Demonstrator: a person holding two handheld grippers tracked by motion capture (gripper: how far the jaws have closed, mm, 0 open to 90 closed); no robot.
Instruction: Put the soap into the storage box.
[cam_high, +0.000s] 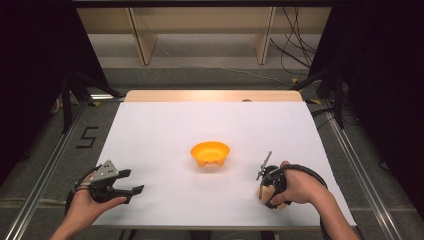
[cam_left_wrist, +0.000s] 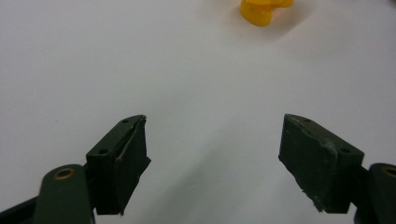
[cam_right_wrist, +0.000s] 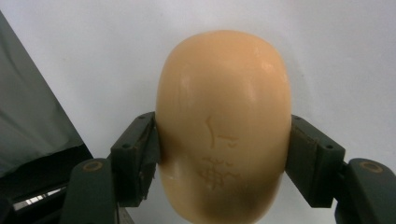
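Observation:
A tan, egg-shaped piece (cam_right_wrist: 223, 126) with marks stamped into its skin sits between the jaws of my right gripper (cam_right_wrist: 223, 154), and both pads press on its sides. From the high view that gripper (cam_high: 270, 192) is near the table's front right, with the tan piece (cam_high: 264, 193) peeking out under the hand. My left gripper (cam_high: 131, 181) rests at the front left, jaws wide apart and empty. In the left gripper view its pads (cam_left_wrist: 126, 158) frame bare white table. An orange bowl (cam_high: 210, 153) stands at the table's middle; its orange base (cam_left_wrist: 264, 10) shows far ahead of the left gripper.
The white tabletop (cam_high: 165, 135) ends in a wooden strip (cam_high: 212, 95) at the far side. Metal rails run along both sides, and cables lie on the floor at the back right. The front table edge is close under both hands.

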